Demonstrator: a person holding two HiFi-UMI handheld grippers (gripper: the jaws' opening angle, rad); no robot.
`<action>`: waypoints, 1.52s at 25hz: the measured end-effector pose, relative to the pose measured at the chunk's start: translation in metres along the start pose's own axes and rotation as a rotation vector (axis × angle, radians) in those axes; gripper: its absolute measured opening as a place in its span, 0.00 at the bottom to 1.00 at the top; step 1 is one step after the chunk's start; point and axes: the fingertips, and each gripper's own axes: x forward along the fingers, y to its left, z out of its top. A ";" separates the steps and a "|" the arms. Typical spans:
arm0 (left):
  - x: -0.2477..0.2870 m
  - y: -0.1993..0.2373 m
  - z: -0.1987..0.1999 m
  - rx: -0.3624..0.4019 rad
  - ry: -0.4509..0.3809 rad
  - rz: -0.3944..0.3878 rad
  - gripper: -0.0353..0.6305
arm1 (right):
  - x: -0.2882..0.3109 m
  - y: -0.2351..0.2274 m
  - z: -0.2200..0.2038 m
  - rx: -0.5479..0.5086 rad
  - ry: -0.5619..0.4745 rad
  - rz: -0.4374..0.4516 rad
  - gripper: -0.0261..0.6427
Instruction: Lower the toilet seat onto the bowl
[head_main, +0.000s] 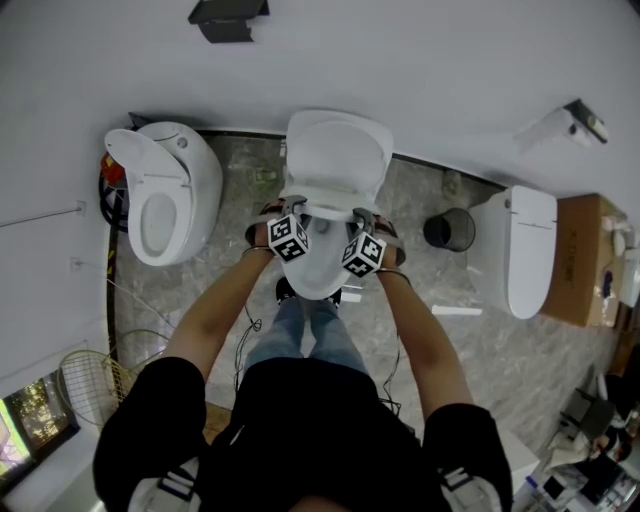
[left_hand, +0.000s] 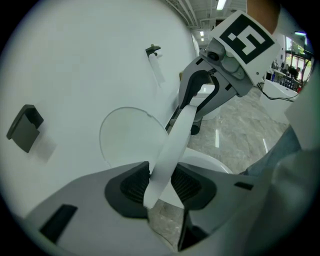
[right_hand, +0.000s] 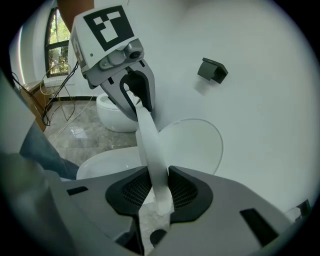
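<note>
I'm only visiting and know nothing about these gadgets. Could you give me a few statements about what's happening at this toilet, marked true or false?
1. The left gripper and the right gripper are both clamped on the toilet seat. True.
2. The lid lies shut over the bowl. False: it stands raised against the wall.
3. A second toilet stands to the person's left. True.
4. The dark bin stands to the person's left. False: it is on the right.
</note>
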 end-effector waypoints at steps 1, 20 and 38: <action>-0.001 -0.006 -0.003 0.011 0.006 -0.005 0.25 | -0.002 0.006 -0.002 -0.004 0.001 0.000 0.21; -0.003 -0.104 -0.058 0.199 0.098 -0.114 0.29 | -0.012 0.114 -0.036 -0.144 0.036 0.068 0.24; 0.004 -0.170 -0.100 0.241 0.162 -0.226 0.35 | -0.010 0.180 -0.057 -0.211 0.087 0.128 0.28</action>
